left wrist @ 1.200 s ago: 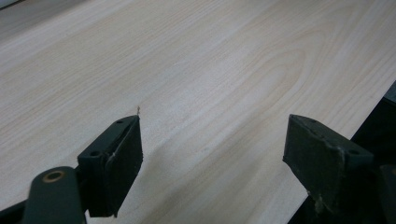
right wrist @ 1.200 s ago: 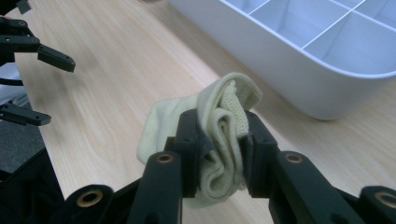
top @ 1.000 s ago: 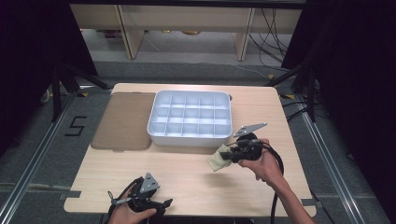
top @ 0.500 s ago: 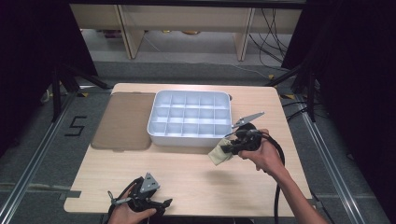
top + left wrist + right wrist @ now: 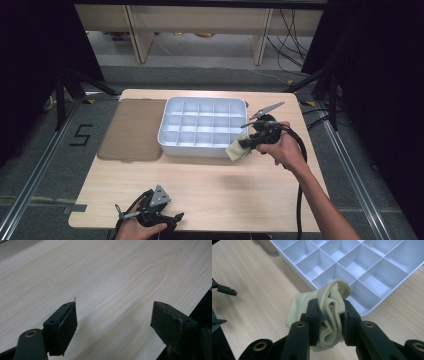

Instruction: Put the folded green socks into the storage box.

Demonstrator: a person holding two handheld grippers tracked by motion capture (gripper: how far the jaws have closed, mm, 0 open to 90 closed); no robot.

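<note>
A rolled pale yellow sock (image 5: 329,312) is pinched between the two black jaws of my right gripper (image 5: 329,315), which is shut on it. In the high view the right gripper (image 5: 245,145) carries the sock (image 5: 236,149) just above the table, beside the near right corner of the white divided tray (image 5: 165,131). The tray's compartments (image 5: 367,265) show no contents. My left gripper (image 5: 172,217) rests at the table's front edge, left of centre. Its jaws stand wide open over bare wood (image 5: 113,322), with nothing between them.
A brown flat mat (image 5: 131,130) lies left of the tray. The wooden table (image 5: 225,185) has free room in front of the tray. A black cable (image 5: 300,165) trails from the right gripper along the person's forearm. Dark stands and cables surround the table.
My right gripper has lifted the sock and carried it up and toward the tray's near right corner. The left gripper has stayed where it was.
</note>
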